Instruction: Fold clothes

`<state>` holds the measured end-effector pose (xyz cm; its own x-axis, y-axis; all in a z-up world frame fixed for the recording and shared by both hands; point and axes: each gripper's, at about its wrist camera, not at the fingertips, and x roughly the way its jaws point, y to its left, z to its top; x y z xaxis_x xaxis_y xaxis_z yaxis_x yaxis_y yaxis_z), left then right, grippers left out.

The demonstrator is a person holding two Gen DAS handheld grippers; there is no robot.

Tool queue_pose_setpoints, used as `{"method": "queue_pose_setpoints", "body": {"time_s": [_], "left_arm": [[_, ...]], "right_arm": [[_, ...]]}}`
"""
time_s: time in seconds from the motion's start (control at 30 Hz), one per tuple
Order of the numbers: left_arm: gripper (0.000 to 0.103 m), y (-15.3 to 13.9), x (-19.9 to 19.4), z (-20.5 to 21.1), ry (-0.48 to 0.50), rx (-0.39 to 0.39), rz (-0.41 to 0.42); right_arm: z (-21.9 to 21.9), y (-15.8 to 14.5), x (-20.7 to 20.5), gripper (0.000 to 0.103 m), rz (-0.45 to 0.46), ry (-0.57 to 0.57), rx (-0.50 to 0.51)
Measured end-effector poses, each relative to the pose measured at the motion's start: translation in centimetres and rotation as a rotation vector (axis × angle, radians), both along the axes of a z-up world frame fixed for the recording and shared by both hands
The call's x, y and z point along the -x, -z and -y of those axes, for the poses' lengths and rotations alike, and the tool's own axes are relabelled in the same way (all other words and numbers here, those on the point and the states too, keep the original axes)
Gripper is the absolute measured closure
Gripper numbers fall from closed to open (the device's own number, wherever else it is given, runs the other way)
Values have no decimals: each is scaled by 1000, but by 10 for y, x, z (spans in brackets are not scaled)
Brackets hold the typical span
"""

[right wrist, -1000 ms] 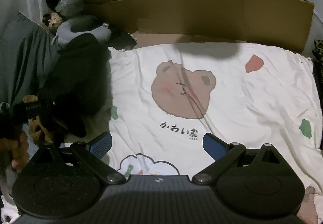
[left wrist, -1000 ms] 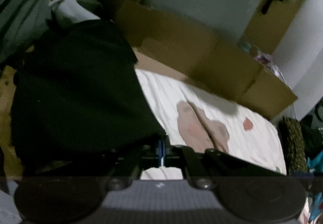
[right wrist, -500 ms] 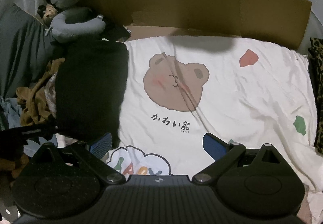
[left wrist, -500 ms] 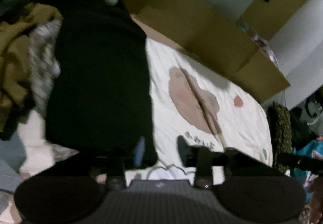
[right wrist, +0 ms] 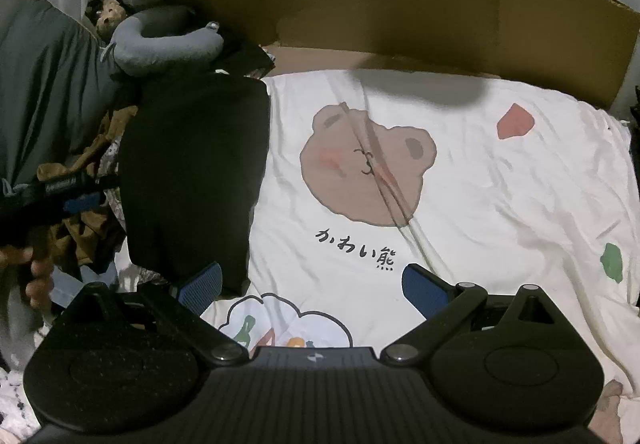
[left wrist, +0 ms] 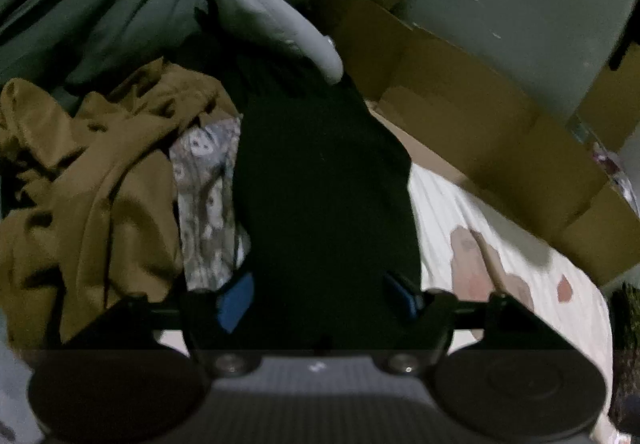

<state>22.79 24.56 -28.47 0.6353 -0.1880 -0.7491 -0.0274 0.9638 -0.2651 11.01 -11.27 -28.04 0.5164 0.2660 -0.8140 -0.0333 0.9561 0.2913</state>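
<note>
A folded black garment (left wrist: 320,184) lies flat at the left edge of the white bear-print sheet (left wrist: 460,204), partly on a heap of clothes. My left gripper (left wrist: 320,296) is open just short of the garment's near edge, its blue pads on either side and gripping nothing. In the right wrist view the same black garment (right wrist: 192,172) lies left of the bear print (right wrist: 360,172). My right gripper (right wrist: 312,286) is open and empty above the sheet (right wrist: 500,204). The left tool's blue pad (right wrist: 82,202) shows at the far left, with a hand (right wrist: 36,276) below it.
A brown garment (left wrist: 80,184) and a grey patterned cloth (left wrist: 204,180) are heaped left of the black one. A grey neck pillow (right wrist: 160,44) and a small plush toy (right wrist: 108,14) lie behind. A cardboard wall (right wrist: 400,12) borders the sheet's far side.
My left gripper was shut on the black garment, then opened and let it go. The garment now lies flat at the sheet's left edge. The right gripper stayed open.
</note>
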Motion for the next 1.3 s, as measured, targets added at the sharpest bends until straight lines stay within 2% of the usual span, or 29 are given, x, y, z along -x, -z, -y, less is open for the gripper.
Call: {"method": "queue_pose_setpoints", "body": {"time_s": [0.13, 0.3, 0.47, 0.6, 0.67, 0.73, 0.8, 0.9, 0.97, 1.03, 1.23, 1.3], "left_arm": [[20, 6, -20, -4, -26, -20, 18], [20, 27, -45, -13, -61, -19, -15], [19, 54, -55, -29, -136, 56, -28], [21, 56, -53, -37, -157, 121, 5], [28, 56, -53, -38, -150, 139, 11], [47, 53, -50, -41, -158, 158, 15], [51, 51, -47, -43, -164, 175, 20], [51, 47, -41, -41, -143, 172, 29], [59, 47, -40, -39, -118, 168, 22], [80, 45, -39, -37, -103, 163, 17], [95, 33, -32, -30, -49, 220, 39], [97, 33, -29, -22, -15, 243, 36]], "right_arm": [[-3, 6, -3, 3, -6, -3, 11], [-8, 18, -7, 3, -29, -16, 8], [-14, 25, -14, 3, -35, -27, 12], [-16, 26, -18, 3, -36, -26, 10], [-16, 25, -19, 3, -33, -30, 13], [-16, 24, -19, 3, -29, -35, 17], [-16, 23, -19, 3, -27, -40, 23], [-17, 22, -19, 3, -30, -40, 24], [-18, 22, -18, 3, -31, -45, 22], [-20, 23, -18, 3, -34, -51, 21], [-24, 25, -20, 3, -49, -58, -10], [-25, 24, -22, 4, -55, -61, -28]]}}
